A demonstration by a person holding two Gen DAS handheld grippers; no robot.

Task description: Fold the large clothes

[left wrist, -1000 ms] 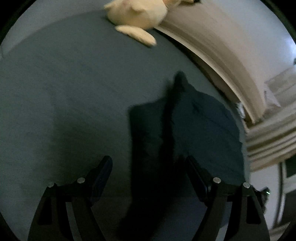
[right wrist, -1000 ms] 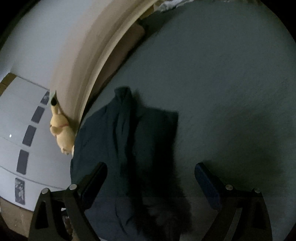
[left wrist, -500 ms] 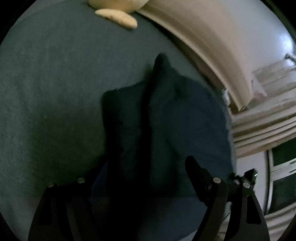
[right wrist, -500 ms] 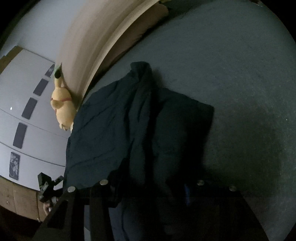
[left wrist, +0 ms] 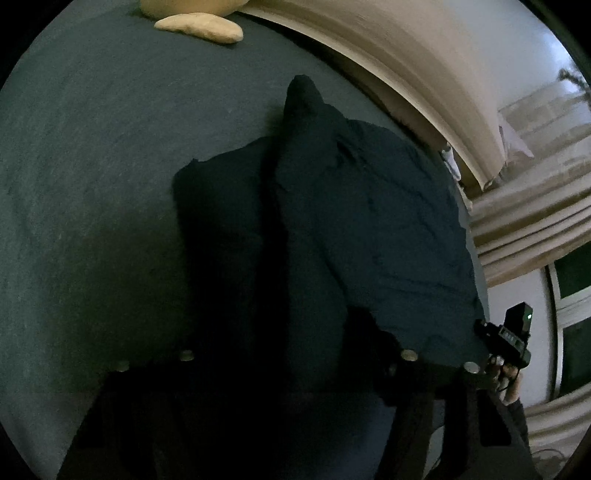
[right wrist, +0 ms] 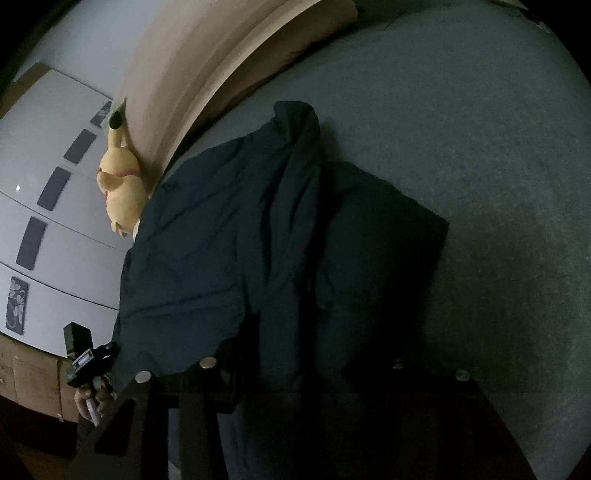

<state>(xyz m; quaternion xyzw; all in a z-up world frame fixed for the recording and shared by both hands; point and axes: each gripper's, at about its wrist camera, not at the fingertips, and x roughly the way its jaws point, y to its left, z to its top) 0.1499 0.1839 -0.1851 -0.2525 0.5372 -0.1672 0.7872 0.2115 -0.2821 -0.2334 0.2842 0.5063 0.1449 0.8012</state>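
Observation:
A dark navy padded jacket (left wrist: 369, 229) lies on the grey-blue bed (left wrist: 92, 166), collar pointing away from me. In the right wrist view the jacket (right wrist: 229, 236) spreads left of centre on the bed (right wrist: 480, 147). My left gripper (left wrist: 291, 332) is at the near hem, jaws closing with dark cloth bunched between them. My right gripper (right wrist: 306, 350) is also at the near hem, jaws closing with thick cloth filling the gap. Both pairs of fingertips are buried in shadow and cloth.
A yellow plush toy (right wrist: 122, 192) leans on the beige headboard (right wrist: 207, 74); its foot (left wrist: 199, 26) shows at the top. Curtains (left wrist: 524, 229) hang right of the bed. White wardrobe doors (right wrist: 55, 221) and a cardboard box (right wrist: 33, 373) stand left. A hand (left wrist: 511, 380) holds a black device.
Both grippers have come forward onto the jacket's near hem and their jaws have narrowed. The cloth that lay ahead of the open fingers now fills the gap between them.

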